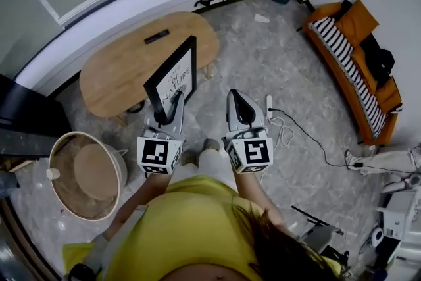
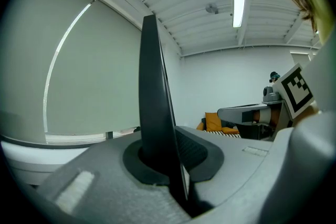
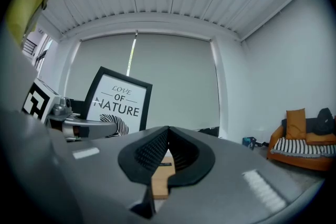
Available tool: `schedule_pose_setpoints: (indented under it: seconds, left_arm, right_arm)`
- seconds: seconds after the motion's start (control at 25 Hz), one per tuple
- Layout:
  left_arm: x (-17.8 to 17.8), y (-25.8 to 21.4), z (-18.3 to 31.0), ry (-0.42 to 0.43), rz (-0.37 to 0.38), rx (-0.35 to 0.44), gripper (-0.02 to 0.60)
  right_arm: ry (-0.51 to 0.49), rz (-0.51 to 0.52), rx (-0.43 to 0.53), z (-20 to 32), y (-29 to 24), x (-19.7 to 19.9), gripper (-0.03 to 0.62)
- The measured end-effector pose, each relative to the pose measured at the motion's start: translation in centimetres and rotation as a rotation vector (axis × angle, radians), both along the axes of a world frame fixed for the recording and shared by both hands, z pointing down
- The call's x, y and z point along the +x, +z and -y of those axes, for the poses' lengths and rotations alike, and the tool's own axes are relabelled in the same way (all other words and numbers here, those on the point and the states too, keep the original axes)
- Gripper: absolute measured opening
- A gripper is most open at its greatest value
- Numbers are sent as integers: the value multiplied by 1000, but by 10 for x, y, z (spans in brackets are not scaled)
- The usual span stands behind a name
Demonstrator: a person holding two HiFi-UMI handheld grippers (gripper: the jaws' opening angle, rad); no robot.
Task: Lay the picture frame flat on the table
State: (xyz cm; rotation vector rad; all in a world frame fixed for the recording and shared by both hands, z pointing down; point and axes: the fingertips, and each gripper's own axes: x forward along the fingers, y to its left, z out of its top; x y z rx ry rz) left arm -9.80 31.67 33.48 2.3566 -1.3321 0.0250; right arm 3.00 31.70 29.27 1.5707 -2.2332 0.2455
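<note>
The picture frame is standing nearly upright, tilting a little, over the near right part of the oval wooden table. Its black border and white print reading "LOVE OF NATURE" are facing the person. The left gripper is clamping its jaws on the frame's lower edge. In the left gripper view the frame is rising edge-on as a dark blade from between the pads of the left gripper. Whether the frame's bottom is touching the tabletop cannot be told.

The right gripper is hovering just right of the frame, apart from it, over the grey floor. Its jaws are pressing together with nothing between them, and its own view is showing the frame to the left of the closed right gripper.

A small dark remote is lying on the far side of the table. An orange sofa is sitting far to the right.
</note>
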Motion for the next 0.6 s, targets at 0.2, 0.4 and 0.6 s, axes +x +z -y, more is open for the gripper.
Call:
schedule_pose_setpoints:
  seconds: [0.2,0.4,0.6]
  left_arm:
    - [4,12,5,-10,-6,10,28]
    - [10,39,13,-18,-8,35,28]
    - [26,60,87,-31,1,20,28]
  right_arm:
    - [-36,2,29,10,10,0,2]
    - [-50,23,62,24,35,5,2]
    - [-53,39,42,102,59,23,2]
